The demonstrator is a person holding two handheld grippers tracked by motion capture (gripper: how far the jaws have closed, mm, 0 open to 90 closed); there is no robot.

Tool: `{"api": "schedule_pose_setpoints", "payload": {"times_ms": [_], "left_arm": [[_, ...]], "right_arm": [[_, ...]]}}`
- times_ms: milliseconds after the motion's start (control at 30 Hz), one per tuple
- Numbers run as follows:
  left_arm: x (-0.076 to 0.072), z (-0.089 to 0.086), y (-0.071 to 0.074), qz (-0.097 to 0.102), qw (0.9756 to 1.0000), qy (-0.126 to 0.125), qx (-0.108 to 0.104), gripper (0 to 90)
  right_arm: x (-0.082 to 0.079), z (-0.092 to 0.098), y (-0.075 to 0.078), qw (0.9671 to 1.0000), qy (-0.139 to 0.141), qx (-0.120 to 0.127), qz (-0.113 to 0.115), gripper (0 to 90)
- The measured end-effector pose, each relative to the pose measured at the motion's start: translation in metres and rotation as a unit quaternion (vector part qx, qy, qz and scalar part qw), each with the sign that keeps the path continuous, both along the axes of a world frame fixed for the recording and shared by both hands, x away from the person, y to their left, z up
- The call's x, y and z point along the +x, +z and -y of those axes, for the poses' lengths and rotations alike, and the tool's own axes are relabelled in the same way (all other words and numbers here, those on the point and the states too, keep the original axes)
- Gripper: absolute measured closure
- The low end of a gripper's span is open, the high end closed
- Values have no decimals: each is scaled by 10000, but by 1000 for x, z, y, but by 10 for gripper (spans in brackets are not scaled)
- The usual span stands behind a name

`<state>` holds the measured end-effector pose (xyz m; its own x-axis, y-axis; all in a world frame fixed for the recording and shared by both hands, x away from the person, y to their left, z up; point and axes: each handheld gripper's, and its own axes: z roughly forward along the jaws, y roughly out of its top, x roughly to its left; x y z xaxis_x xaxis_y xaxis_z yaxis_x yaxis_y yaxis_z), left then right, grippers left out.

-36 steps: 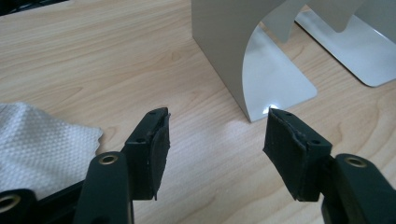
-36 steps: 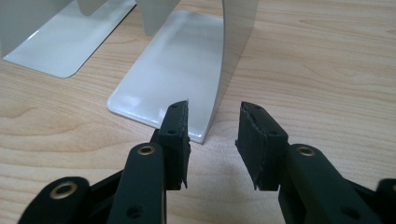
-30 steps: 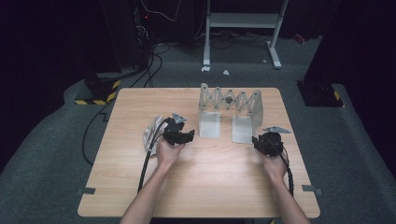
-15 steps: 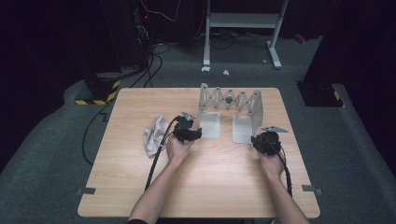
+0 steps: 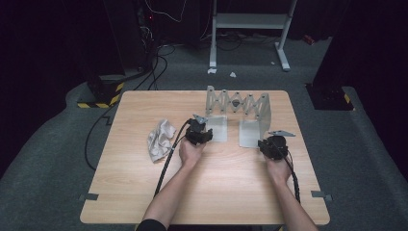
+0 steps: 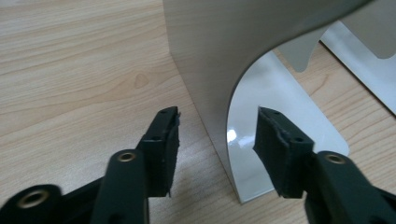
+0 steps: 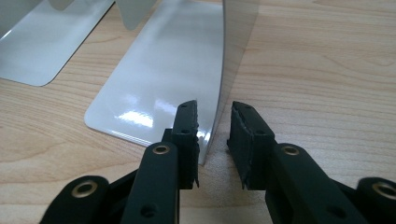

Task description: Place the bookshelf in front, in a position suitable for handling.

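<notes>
A grey metal extending rack (image 5: 236, 103) stands at the back middle of the wooden table (image 5: 226, 187), with an L-shaped end plate on each side. My left gripper (image 5: 204, 128) is at the left end plate (image 5: 217, 129). In the left gripper view its jaws (image 6: 217, 122) straddle that plate's upright edge (image 6: 210, 70); they have just been closing, with gaps left on both sides. My right gripper (image 5: 269, 142) is at the right end plate (image 5: 250, 133). Its jaws (image 7: 215, 112) have also been closing, narrowly astride the thin upright sheet (image 7: 236, 42), not pressing it.
A crumpled pale cloth (image 5: 160, 139) lies on the table left of my left hand. Black cables trail from both grippers toward the near edge. Beyond the table are a dark floor, cables and a white stand (image 5: 250, 21).
My left hand has moved right, away from the cloth to the left end plate, and its jaws have narrowed. The right hand has stayed at the right plate.
</notes>
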<state>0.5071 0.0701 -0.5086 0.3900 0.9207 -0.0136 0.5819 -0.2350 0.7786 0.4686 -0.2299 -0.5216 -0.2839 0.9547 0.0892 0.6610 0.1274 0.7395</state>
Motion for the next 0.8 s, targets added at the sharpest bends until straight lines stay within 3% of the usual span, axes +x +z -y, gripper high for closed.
{"api": "schedule_pose_setpoints", "payload": {"times_ms": [300, 633, 800], "left_arm": [[3, 2, -6, -160, 9999, -28, -51, 723], [6, 0, -12, -374, 9992, 12, -173, 769], [7, 1, -14, -444, 9989, 21, -111, 799]], "right_arm": [[3, -6, -3, 10000, -13, -59, 15, 775], [5, -10, -2, 9997, -12, -236, -42, 808], [5, -10, -1, 9997, -38, -246, -46, 815]]}}
